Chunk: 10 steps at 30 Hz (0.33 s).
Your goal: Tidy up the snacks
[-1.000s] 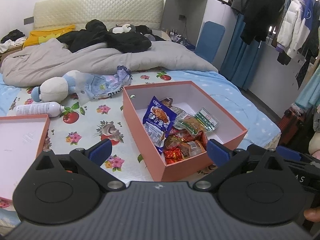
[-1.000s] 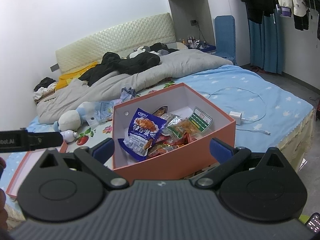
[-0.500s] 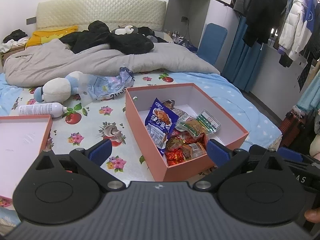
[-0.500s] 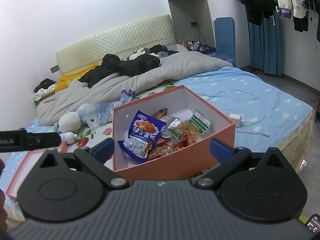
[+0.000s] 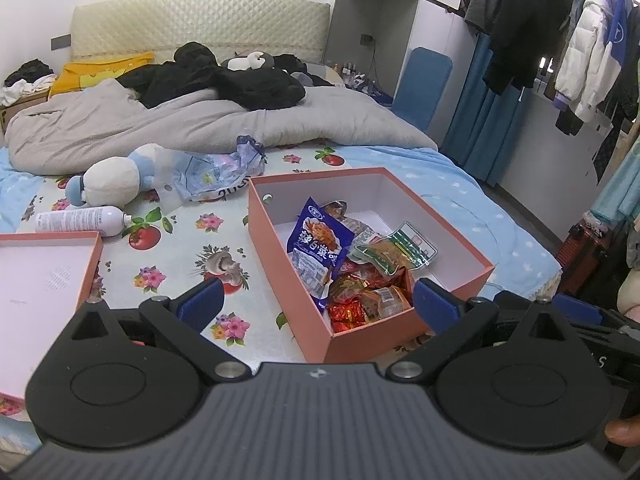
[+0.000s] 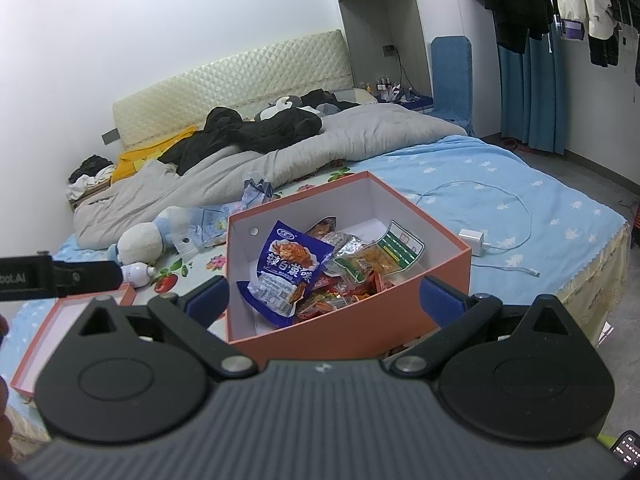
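Observation:
An orange box (image 5: 272, 236) (image 6: 348, 338) stands open on the bed and holds several snack packs: a blue pack (image 5: 320, 246) (image 6: 290, 266), a green-and-clear pack (image 5: 394, 250) (image 6: 380, 254) and red foil packs (image 5: 360, 300). My left gripper (image 5: 316, 306) is open and empty, held just in front of the box's near corner. My right gripper (image 6: 324, 298) is open and empty, at the box's near wall. The right gripper's body shows at the right edge of the left wrist view (image 5: 600, 320).
The box lid (image 5: 40, 276) (image 6: 60, 336) lies upside down at the left. A plush toy (image 5: 112, 182), a white bottle (image 5: 78, 220) and a crumpled plastic bag (image 5: 216, 168) lie behind. A charger with cable (image 6: 474, 238) lies right of the box. A grey duvet (image 5: 160, 128) covers the far bed.
Both views have drifted slightly; the box sits a little lower and nearer in the frames. Both grippers stay open and empty.

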### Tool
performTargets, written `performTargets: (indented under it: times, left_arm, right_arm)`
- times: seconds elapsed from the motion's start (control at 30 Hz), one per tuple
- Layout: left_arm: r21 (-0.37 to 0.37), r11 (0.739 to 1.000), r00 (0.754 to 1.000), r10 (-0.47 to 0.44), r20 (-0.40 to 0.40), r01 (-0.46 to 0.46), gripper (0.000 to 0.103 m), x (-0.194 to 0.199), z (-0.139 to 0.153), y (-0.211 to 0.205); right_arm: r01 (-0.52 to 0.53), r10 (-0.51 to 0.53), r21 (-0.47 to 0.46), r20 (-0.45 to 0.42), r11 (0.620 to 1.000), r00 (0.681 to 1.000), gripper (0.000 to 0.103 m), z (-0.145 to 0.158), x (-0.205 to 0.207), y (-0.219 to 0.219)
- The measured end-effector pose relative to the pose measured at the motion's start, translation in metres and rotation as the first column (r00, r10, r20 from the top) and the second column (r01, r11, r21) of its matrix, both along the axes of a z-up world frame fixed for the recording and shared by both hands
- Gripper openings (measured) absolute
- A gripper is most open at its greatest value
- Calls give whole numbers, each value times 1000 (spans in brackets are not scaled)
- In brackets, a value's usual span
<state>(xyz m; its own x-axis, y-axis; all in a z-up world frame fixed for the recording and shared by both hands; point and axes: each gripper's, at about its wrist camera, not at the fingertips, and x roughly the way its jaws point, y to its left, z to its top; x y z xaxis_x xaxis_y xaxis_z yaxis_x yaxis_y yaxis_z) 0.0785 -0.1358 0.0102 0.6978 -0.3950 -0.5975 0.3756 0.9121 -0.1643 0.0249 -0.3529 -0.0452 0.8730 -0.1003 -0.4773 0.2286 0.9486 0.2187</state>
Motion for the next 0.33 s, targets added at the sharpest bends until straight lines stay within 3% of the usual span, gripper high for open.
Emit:
performTargets:
  times: [0.33]
  left_arm:
    - [2, 1000, 1000, -6, 10, 6, 102, -2, 1, 0]
  right_arm:
    - [3, -3, -3, 5, 1000, 1000, 103, 0, -1, 1]
